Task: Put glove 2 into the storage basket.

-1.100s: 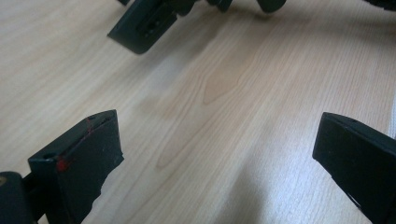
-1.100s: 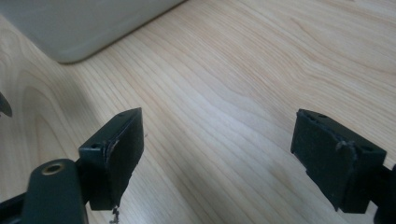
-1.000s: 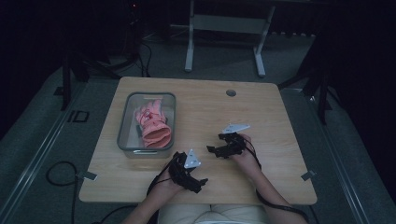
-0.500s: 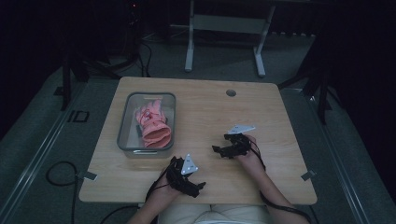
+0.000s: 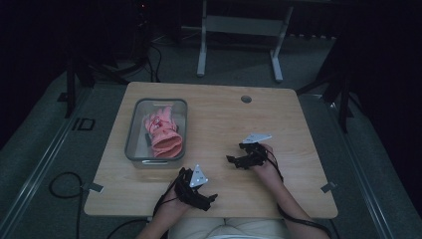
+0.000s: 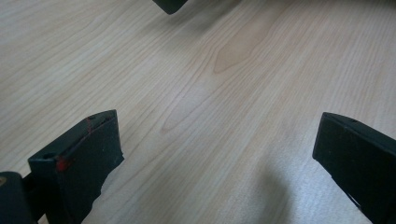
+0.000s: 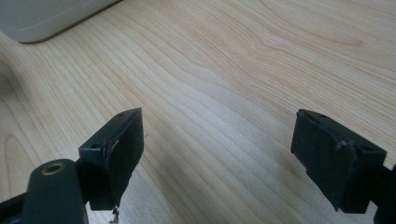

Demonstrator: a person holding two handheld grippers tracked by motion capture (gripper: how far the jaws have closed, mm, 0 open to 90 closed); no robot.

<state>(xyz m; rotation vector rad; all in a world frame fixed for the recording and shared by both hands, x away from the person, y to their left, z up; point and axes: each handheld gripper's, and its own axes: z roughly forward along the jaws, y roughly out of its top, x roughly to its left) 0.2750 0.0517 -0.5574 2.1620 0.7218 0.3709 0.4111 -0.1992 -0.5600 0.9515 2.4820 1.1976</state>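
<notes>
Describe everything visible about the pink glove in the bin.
The pink glove looks like soft rubber or fabric, crumpled rather than flat. Its wide open cuff points toward the person, its fingers toward the far end, with small reddish marks near the middle. It lies inside the clear bin on the left part of the table, beside a small dark item too dim to identify. Neither gripper touches it.

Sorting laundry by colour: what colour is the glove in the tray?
Pink, the glove, seen best in the high view.
</notes>
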